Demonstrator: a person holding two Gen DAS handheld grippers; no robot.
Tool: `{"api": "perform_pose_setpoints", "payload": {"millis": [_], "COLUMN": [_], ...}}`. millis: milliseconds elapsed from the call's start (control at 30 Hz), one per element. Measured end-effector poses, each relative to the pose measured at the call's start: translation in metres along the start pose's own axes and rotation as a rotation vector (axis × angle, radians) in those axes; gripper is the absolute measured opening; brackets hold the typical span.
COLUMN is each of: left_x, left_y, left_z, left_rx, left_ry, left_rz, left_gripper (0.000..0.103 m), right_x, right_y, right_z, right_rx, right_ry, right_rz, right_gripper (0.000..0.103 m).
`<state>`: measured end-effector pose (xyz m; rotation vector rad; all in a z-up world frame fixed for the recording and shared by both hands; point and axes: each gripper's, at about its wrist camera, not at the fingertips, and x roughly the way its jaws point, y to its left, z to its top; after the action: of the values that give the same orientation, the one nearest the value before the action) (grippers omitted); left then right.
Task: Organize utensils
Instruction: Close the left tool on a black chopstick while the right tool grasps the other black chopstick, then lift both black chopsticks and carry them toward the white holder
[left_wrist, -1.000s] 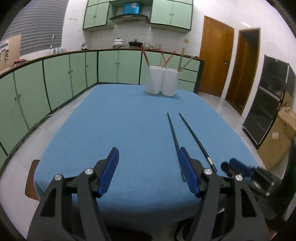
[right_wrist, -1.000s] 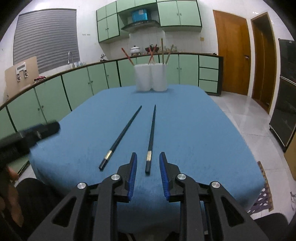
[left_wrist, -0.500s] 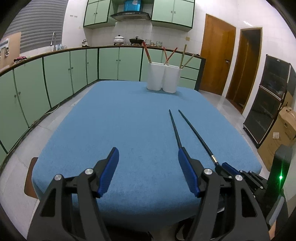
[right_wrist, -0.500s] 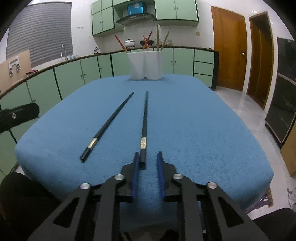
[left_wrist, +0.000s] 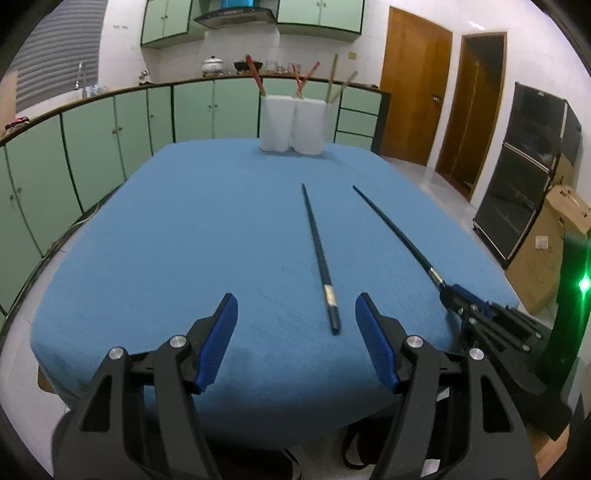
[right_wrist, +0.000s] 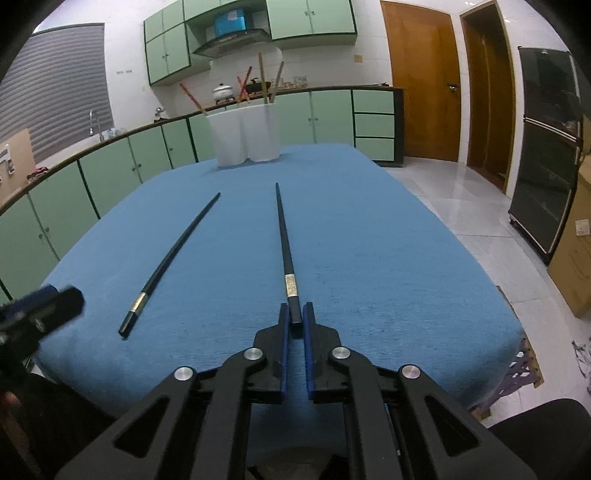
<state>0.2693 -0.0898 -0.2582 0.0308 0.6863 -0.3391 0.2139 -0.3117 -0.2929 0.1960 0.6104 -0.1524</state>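
Note:
Two long black chopsticks lie on the blue tablecloth (left_wrist: 184, 236). My right gripper (right_wrist: 295, 325) is shut on the near end of the right chopstick (right_wrist: 284, 236); this shows in the left wrist view too, with the gripper (left_wrist: 458, 295) on that chopstick (left_wrist: 391, 229). The other chopstick (left_wrist: 319, 258) lies flat just ahead of my left gripper (left_wrist: 295, 325), which is open and empty, its thick end between the fingertips' line. It also shows in the right wrist view (right_wrist: 173, 254). Two white holders (left_wrist: 291, 123) with red and wooden chopsticks stand at the table's far edge.
Green cabinets (left_wrist: 92, 147) run along the left and back walls. Wooden doors (left_wrist: 413, 92), a black cabinet (left_wrist: 524, 173) and a cardboard box (left_wrist: 554, 243) stand on the right. White tiled floor (right_wrist: 461, 199) lies right of the table.
My right gripper has closed onto the right chopstick's near end. My left gripper has shifted so the left chopstick now lies between its open fingers.

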Motion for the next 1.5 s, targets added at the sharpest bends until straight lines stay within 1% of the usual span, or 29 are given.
{"api": "perform_pose_setpoints", "payload": {"millis": [133,300,467,533,600,700,733,800,1000,1167,1300,1433,1500], "left_x": [0.013,0.027,0.033,0.034,0.036,0.037,0.037,0.037,0.035,0.024,0.012,0.001,-0.009], "left_y": [-0.006,-0.009,-0.018,-0.023,-0.027,-0.027,-0.027,-0.025,-0.023,-0.026,-0.025,-0.021,-0.021], "left_z": [-0.005,-0.008,-0.011,-0.011,-0.010,-0.009,-0.009,-0.009,-0.008,-0.001,0.007,0.019,0.028], "left_rx": [-0.005,-0.031,-0.016,-0.002,0.008,0.014,0.013,0.006,-0.006,0.005,0.008,-0.008,-0.011], "left_ry": [0.027,0.049,0.035,0.025,0.018,0.009,0.008,0.001,-0.016,-0.029,-0.027,-0.007,-0.019], "left_rz": [0.001,0.029,0.071,0.085,0.081,0.077,0.076,0.072,0.060,0.047,0.039,0.027,0.027], "left_gripper": [0.062,0.056,0.053,0.047,0.036,0.023,0.020,0.006,0.006,0.006,0.006,0.006,0.006], "right_x": [-0.001,-0.001,-0.001,-0.001,-0.001,-0.002,-0.002,-0.002,-0.002,-0.005,-0.021,-0.041,-0.052], "right_y": [-0.007,-0.013,-0.014,-0.015,-0.015,-0.012,-0.011,-0.008,-0.005,-0.010,-0.010,-0.007,-0.005], "right_z": [-0.001,-0.001,-0.002,-0.003,-0.003,-0.005,-0.006,-0.006,-0.004,0.006,0.020,0.038,0.048], "right_rx": [0.002,0.008,0.004,-0.001,-0.007,-0.025,-0.031,-0.039,-0.064,-0.025,-0.017,-0.035,-0.043], "right_ry": [-0.007,-0.007,-0.008,-0.010,-0.012,-0.016,-0.018,-0.021,-0.011,0.020,0.000,-0.030,-0.050], "right_rz": [-0.008,0.002,0.007,0.007,0.007,0.000,-0.002,-0.005,-0.010,0.021,0.037,0.056,0.065], "right_gripper": [0.007,0.007,0.007,0.007,0.007,0.007,0.007,0.007,0.007,0.007,0.007,0.007,0.007]}}
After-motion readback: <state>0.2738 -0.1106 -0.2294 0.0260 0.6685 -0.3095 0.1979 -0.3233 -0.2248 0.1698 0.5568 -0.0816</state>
